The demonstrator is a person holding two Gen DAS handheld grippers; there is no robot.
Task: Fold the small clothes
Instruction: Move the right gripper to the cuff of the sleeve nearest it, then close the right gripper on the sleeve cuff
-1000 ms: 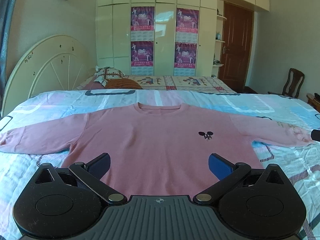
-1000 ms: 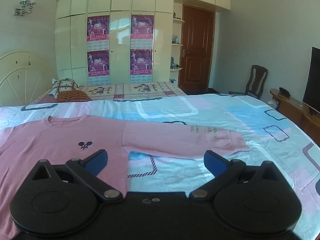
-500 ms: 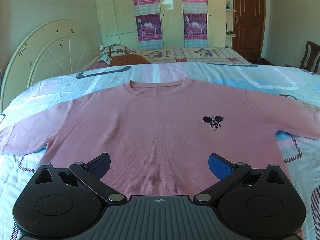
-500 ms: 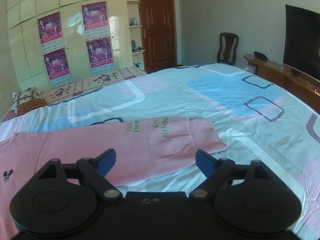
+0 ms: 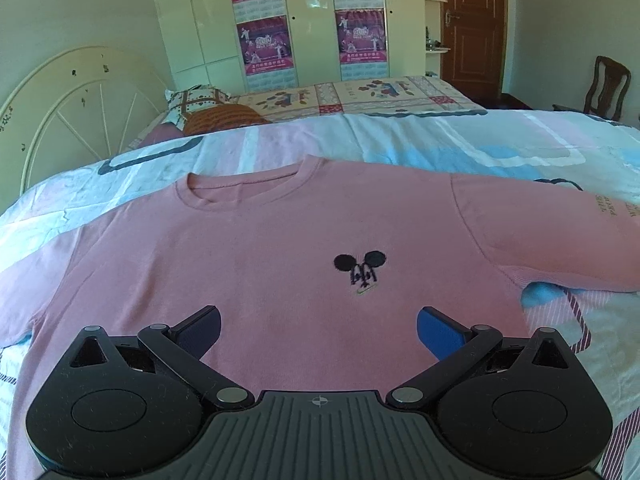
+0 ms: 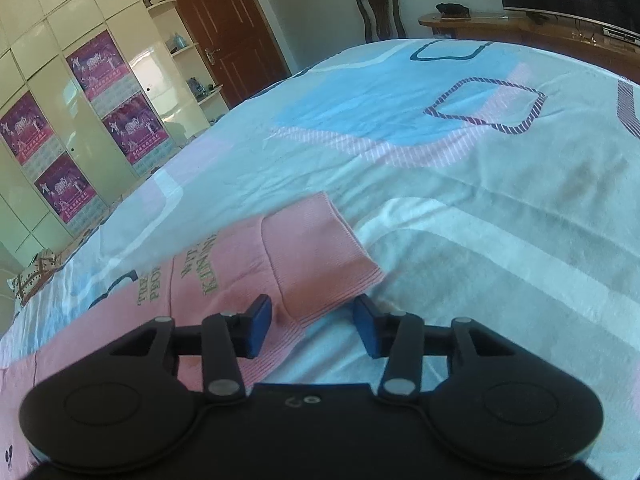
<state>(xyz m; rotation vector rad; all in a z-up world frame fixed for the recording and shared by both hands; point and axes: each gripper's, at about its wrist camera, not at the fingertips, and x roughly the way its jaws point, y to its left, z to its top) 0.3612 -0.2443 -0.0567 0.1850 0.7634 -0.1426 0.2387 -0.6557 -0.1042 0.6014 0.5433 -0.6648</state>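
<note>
Your pink sweatshirt [image 5: 256, 264] lies flat and face up on the bed [image 6: 460, 168], collar toward the headboard [image 5: 68, 108], both sleeves stretched out sideways toward the bed's two side edges. A small black mouse-head emblem [image 5: 360, 270] sits on its chest.

Your left hand-held gripper [image 5: 319, 330] hangs over the lower front of the sweatshirt with its jaws spread wide and nothing between them but the cloth lying below.

Your right hand-held gripper [image 6: 313, 326] is tilted down at the ribbed cuff [image 6: 316, 256] of the right sleeve [image 6: 192, 280], which carries green lettering. Its jaws are closing, now at a narrow gap, with the near corner of the cuff between the blue pads [image 6: 258, 326]; the pads do not yet press on the fabric.
</note>
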